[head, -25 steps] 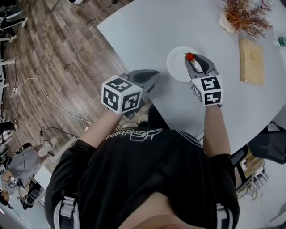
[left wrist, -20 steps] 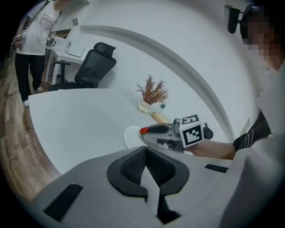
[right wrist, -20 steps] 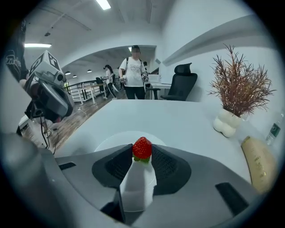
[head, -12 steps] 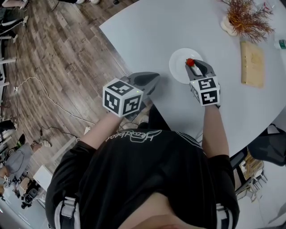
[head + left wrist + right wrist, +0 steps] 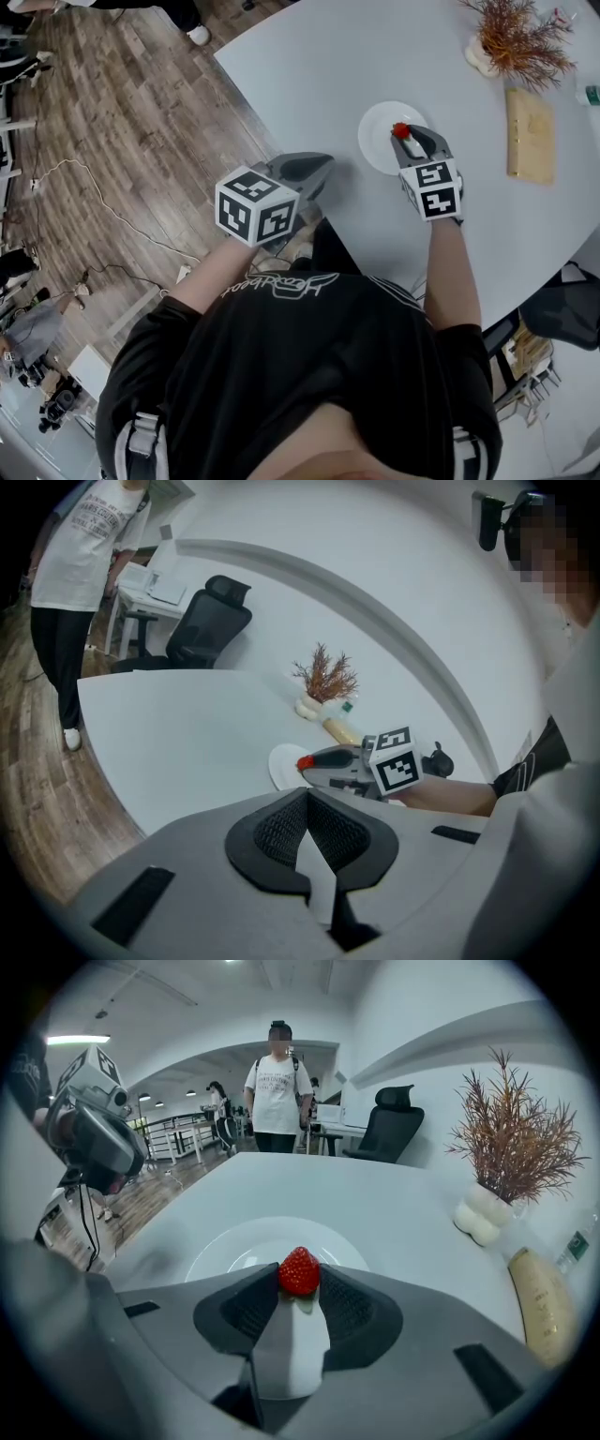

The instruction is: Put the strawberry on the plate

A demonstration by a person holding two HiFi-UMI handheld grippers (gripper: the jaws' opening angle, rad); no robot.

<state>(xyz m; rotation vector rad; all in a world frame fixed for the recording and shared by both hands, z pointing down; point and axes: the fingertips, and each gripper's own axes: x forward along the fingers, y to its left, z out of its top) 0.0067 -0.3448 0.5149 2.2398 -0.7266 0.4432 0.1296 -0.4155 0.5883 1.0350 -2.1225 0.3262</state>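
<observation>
The right gripper (image 5: 405,132) (image 5: 299,1285) pinches a small red strawberry (image 5: 400,130) (image 5: 299,1272) between the tips of its 2 grey fingers, the black ribbed pads pressing on the fruit from either side, its pointed end up and past the tips. Just beyond and under those fingertips lies the round white plate (image 5: 375,142) (image 5: 230,1249) on the pale grey table (image 5: 375,47); in the head view the strawberry sits over the plate's near rim, and I cannot tell whether it touches the plate. The left gripper (image 5: 322,164) (image 5: 307,799) is held well apart from the right fingers, at the table's edge, its 2 fingers pressed together at the tips with nothing between them. Far beyond the right fingertips, to their right, stand a dried reddish-brown plant in a white vase (image 5: 514,37) (image 5: 506,1147) and a beige oblong object (image 5: 530,131) (image 5: 539,1302) lying flat. Farther off, a person in a white T-shirt (image 5: 275,1087) stands beside a black office chair (image 5: 384,1133).
</observation>
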